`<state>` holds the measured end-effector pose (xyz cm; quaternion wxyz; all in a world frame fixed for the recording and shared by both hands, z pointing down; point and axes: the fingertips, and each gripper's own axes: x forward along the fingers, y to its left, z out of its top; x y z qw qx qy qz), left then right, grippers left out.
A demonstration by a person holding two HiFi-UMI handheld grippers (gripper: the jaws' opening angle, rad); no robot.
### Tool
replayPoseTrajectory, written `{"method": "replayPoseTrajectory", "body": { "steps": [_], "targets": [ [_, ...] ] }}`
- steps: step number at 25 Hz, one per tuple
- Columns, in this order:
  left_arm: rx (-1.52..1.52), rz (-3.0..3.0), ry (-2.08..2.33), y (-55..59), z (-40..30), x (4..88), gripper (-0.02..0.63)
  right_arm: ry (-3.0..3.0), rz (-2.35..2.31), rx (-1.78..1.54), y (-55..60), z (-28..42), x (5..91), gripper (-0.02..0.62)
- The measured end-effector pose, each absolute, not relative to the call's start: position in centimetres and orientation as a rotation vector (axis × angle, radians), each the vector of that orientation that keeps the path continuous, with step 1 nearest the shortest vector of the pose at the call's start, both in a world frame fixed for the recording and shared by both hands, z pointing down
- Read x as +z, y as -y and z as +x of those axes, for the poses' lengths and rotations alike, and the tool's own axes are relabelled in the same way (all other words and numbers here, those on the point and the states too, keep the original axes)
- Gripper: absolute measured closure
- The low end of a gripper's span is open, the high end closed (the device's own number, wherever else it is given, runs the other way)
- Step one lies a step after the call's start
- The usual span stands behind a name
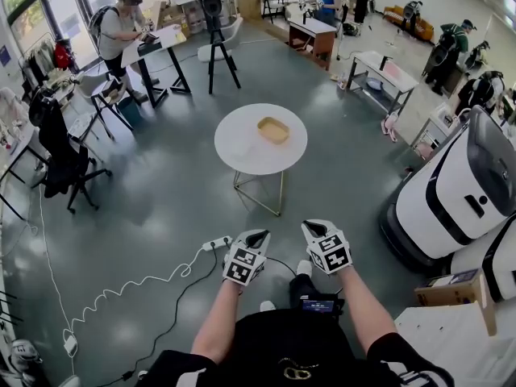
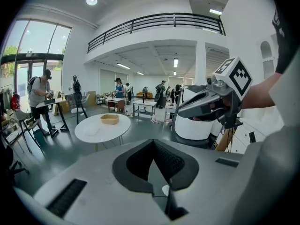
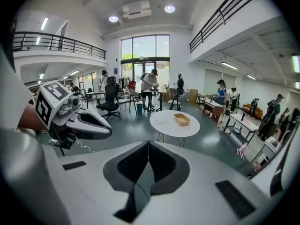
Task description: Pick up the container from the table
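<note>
The container (image 1: 273, 129) is a shallow tan tray on a round white table (image 1: 242, 147), a few steps ahead of me across the grey floor. It shows as a small tan container (image 2: 109, 119) in the left gripper view and again as the container (image 3: 182, 119) in the right gripper view, on the table (image 3: 166, 125). My left gripper (image 1: 257, 236) and right gripper (image 1: 311, 228) are held side by side in front of my body, far short of the table. Both have their jaws together with nothing between them.
A power strip (image 1: 216, 243) and a white cable (image 1: 121, 293) lie on the floor to my left. A large white machine (image 1: 451, 192) stands at the right. Office chairs (image 1: 60, 156), desks (image 1: 153, 47), a tripod (image 1: 218, 39) and several people stand beyond the table.
</note>
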<state>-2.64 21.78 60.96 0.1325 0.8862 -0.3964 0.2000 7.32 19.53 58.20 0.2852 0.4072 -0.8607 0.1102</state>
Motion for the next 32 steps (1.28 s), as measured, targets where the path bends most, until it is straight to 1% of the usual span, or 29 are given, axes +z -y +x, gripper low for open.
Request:
{"method": "replayPoseTrajectory", "body": {
  "steps": [12,25,32],
  "targets": [
    [0.646,2.468,1.2,-15.2,-3.3,62.6,0.597,2.327,1.008,0.36,-11.3,7.7,60.2,0.531],
    [0.7,2.409,1.262,-5.6,1.0,62.6,0.597,2.357,0.921,0.364,-0.2,12.4,60.1,0.531],
    [0.71,2.353,1.35,-1.5,2.6,62.0,0.597,2.38,0.848,0.382,3.6,14.3,60.6,0.531]
  ]
}}
